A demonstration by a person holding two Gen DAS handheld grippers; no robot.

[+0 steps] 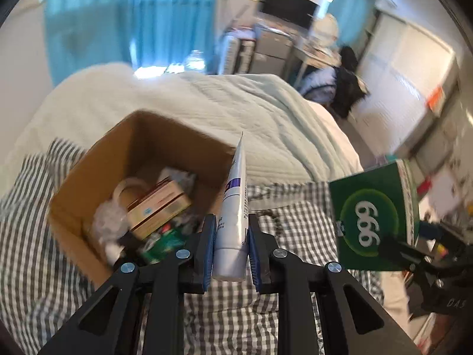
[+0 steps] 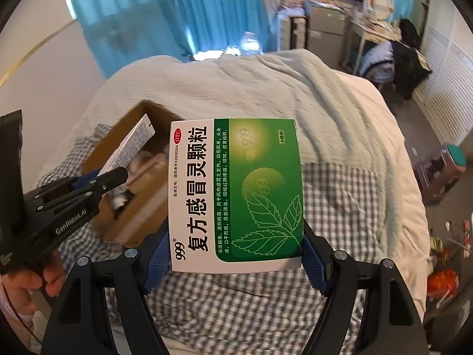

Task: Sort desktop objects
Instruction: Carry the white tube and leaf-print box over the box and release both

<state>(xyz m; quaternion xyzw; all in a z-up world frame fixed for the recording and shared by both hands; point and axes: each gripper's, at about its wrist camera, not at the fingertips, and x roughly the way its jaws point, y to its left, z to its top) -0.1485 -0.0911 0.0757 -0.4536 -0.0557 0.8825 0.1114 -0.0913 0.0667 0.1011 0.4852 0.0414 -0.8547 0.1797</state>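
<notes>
White tube and green box, each gripped above the bed.
From the left wrist: left gripper [image 1: 230, 248] pinched a white tube [image 1: 233, 207] with a purple band beside the cardboard box [image 1: 88, 171] on the checked sheet [image 1: 295, 230]. From the right wrist: right gripper [image 2: 236, 254], jaws wide, clamped a green-and-white medicine box [image 2: 236, 192] printed with leaves.

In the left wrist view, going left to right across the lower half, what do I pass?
Cardboard box with a tape roll and a beige carton inside → white tube clamped in the left gripper → green medicine box held by the right gripper.
</notes>
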